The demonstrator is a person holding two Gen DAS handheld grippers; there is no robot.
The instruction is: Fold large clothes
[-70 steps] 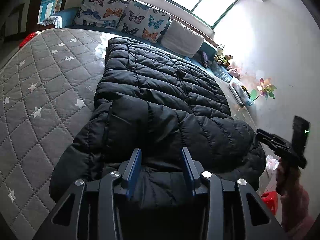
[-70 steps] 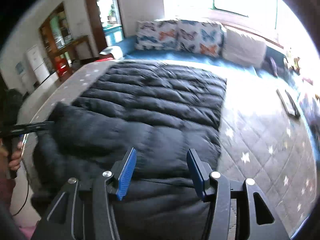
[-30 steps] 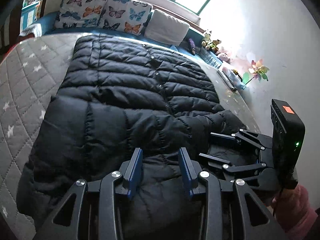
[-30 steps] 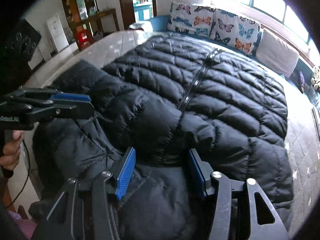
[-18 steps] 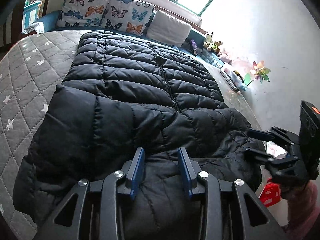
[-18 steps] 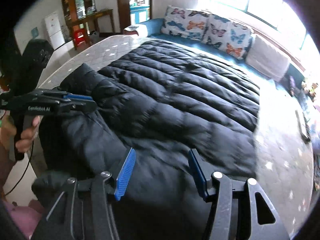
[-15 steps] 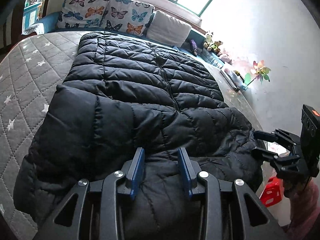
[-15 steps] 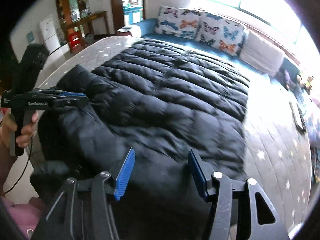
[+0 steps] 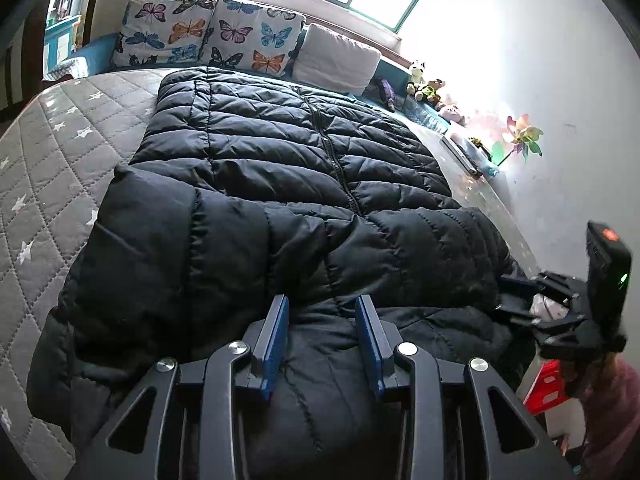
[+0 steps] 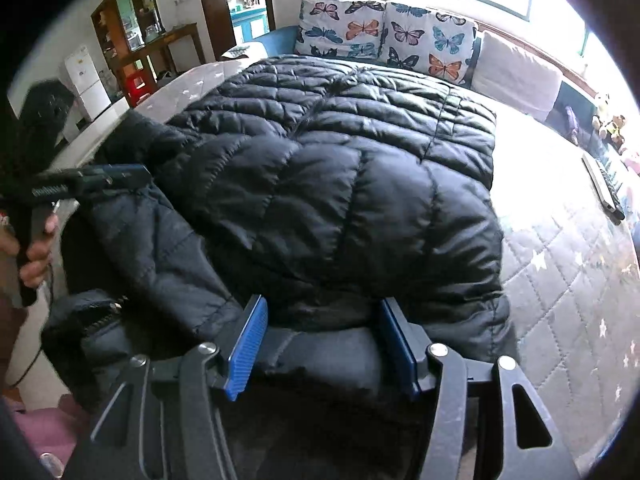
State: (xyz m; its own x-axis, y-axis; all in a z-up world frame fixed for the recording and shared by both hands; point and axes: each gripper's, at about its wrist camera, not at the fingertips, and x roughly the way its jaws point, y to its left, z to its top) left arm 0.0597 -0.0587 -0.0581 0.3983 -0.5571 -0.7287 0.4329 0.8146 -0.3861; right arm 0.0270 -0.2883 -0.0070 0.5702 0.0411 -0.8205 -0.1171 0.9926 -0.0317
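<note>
While the black quilted puffer coat point(image 9: 280, 184) lies lengthwise on the grey star-quilted mattress point(image 9: 52, 152), zip up, its near end is seen doubled over into a thick roll at the mattress edge.

Left side: the left gripper point(image 9: 322, 340) is held low over that roll, blue pads narrowly parted, much as a second ago. No fabric is seen pinched between them; the coat lies beneath. In the right wrist view it is seen side-on at the coat's left shoulder, gripped by a hand point(image 10: 36, 248).

Right side: the right gripper point(image 10: 324, 344) has been shifted outward since a second ago, from near the zip line to the coat's right corner. Its jaws have just been opening and now stand fairly wide, the rolled fabric bulging between the pads; contact cannot be confirmed.

Judgement: both grippers are now spaced to opposite corners, so the next fold toward the butterfly-print cushions point(image 9: 208, 36) appears to be in preparation; neither corner is yet held.
</note>
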